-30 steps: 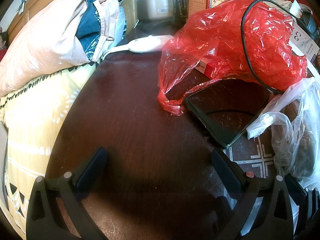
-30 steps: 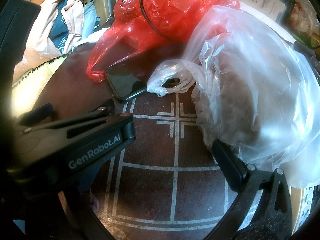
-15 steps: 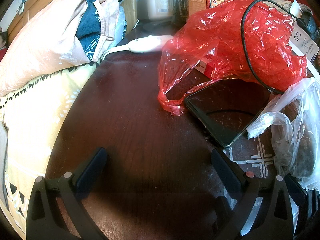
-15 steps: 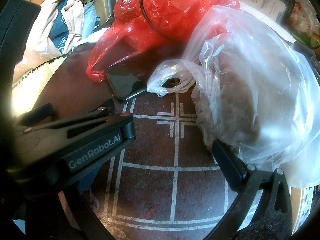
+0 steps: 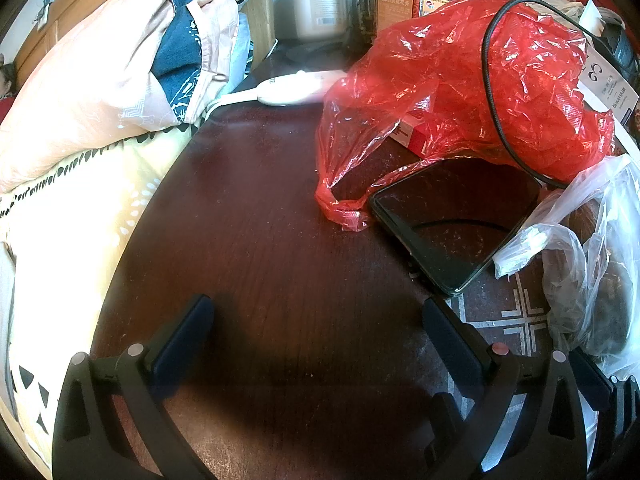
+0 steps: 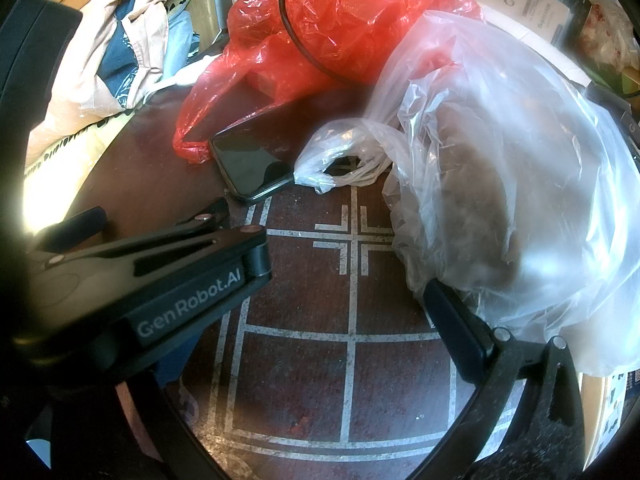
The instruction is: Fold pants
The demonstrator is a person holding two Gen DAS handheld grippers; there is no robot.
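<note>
Dark wooden table [image 5: 280, 208], left claw [image 5: 316, 316] spread, clothing pile [image 5: 120, 64] beyond

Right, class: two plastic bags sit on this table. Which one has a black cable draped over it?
The red plastic bag: a black cable loops across it. The clear plastic bag beside it has none.

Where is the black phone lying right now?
The phone lies flat on the dark table, right of centre in the left view, between the red bag and the clear bag.
</note>
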